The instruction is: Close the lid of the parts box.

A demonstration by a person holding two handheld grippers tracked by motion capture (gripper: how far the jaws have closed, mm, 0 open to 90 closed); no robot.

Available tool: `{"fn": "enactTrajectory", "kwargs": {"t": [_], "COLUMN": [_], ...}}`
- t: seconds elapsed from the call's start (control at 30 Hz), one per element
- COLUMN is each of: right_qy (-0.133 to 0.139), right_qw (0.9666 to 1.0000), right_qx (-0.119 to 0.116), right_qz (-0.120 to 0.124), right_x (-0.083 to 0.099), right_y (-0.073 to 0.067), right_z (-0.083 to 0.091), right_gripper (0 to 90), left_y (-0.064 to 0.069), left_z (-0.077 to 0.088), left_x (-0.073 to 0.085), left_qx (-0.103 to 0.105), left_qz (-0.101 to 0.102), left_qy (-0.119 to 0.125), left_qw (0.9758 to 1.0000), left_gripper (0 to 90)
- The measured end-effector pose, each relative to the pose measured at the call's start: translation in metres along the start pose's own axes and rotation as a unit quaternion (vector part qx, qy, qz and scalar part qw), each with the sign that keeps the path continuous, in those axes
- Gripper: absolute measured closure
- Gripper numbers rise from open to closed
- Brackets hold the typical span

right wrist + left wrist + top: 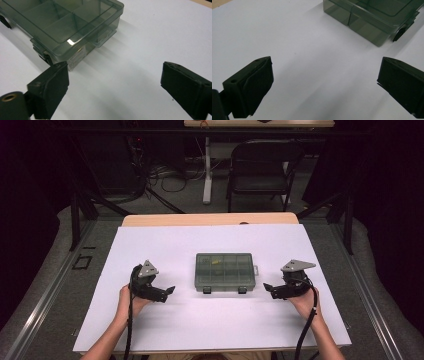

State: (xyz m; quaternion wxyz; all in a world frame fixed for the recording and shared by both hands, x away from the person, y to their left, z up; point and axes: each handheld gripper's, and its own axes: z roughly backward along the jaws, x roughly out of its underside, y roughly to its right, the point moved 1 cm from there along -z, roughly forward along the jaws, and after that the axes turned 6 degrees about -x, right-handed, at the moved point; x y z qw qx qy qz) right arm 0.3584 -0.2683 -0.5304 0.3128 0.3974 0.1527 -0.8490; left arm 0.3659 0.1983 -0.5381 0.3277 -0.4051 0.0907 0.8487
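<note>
Organizer box (225, 272) between both fingers' spread pairs, untouched.

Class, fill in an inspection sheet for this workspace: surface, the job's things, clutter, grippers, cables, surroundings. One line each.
Surface: white sheet over a wooden table, flat and bare around the work.
Job's things: smoky clear compartment box, lid shut, in the middle; a small yellow item inside; two dark latches on the near edge.
Clutter: nothing seen.
Grippers: left gripper and right gripper flank the box, jaws open and holding nothing, apart from the box.
Cables: one black cable trails from each gripper along the forearm.
Surroundings: folding chair, floor wires and a second table behind.
</note>
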Motion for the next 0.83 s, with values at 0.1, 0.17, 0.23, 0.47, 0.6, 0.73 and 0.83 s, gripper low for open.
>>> {"fn": "enactTrajectory", "kwargs": {"t": [0.1,0.17,0.23,0.47,0.6,0.73,0.83], "right_qy": [-0.004,-0.002,-0.004,0.0,0.006,0.009,0.017], "right_qw": [1.0,1.0,1.0,1.0,0.9999,0.9998,0.9997], "right_qx": [0.001,0.002,0.003,0.01,0.013,0.016,0.017], "right_qz": [-0.001,-0.002,0.0,0.0,0.002,-0.002,0.001], "right_x": [0.007,0.011,0.015,0.026,0.03,0.034,0.037], "right_y": [-0.002,-0.004,-0.006,-0.013,-0.016,-0.018,-0.02], "right_z": [0.001,0.001,0.002,0.004,0.009,0.013,0.015], "right_gripper": [4.8,4.3,3.3,0.0,0.0,0.0,0.0], "left_y": [0.0,0.0,0.001,0.003,0.003,0.002,0.002], "left_z": [0.003,0.005,0.007,0.013,0.017,0.021,0.025], "left_x": [0.005,0.009,0.012,0.025,0.032,0.039,0.044], "left_qx": [-0.002,-0.004,-0.006,-0.001,-0.005,-0.008,-0.01], "left_qz": [0.004,0.007,0.006,0.007,0.013,0.022,0.026], "left_qy": [0.0,-0.001,-0.001,0.004,0.002,0.001,-0.001], "left_qw": [1.0,1.0,1.0,1.0,0.9999,0.9997,0.9996], "left_gripper": [0.0,0.0,0.0,0.0,0.0,0.0,0.0]}}
